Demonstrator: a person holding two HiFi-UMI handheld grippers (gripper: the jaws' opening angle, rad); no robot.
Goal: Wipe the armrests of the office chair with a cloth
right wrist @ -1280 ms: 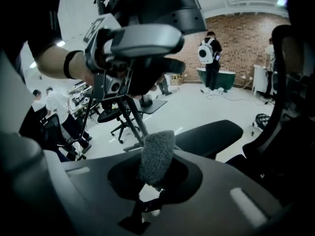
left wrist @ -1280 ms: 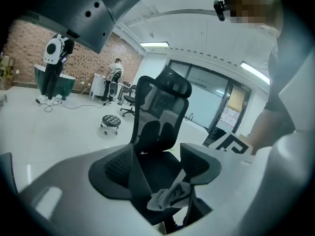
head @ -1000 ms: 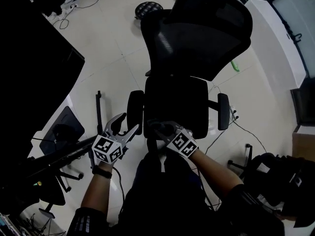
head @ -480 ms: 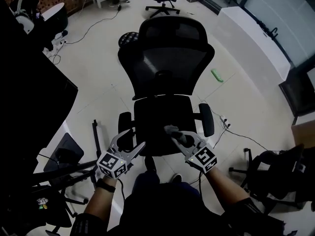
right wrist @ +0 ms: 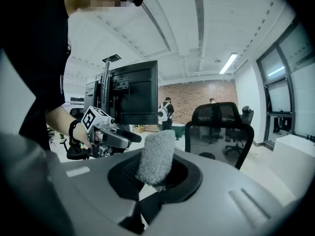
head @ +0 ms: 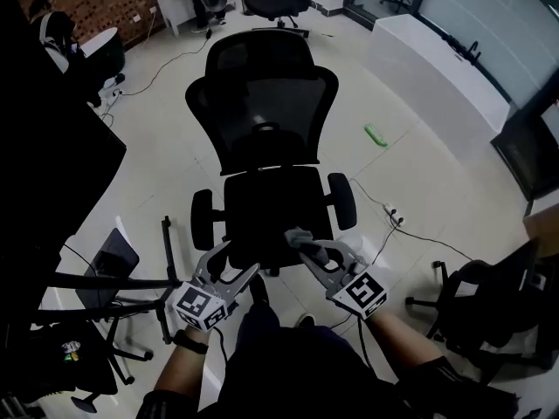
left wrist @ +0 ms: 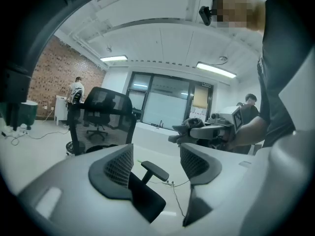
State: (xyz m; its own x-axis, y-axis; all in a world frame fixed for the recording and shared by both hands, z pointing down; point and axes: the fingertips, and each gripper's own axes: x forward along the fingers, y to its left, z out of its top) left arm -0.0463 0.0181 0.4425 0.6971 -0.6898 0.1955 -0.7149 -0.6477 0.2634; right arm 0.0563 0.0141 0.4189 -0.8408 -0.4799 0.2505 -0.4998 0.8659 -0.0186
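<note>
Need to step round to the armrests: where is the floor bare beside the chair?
Bare floor lies left of the black mesh office chair, up to the large dark panel. Right of it, floor is open to the white counter, save a small green object. Crowded: white power strip with cable by the right-hand armrest, black metal stand by the left-hand armrest.

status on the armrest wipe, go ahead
Left tongs open, empty. Right tongs shut on grey cloth. Cloth held by the seat front, on neither armrest. Nothing in the way.
</note>
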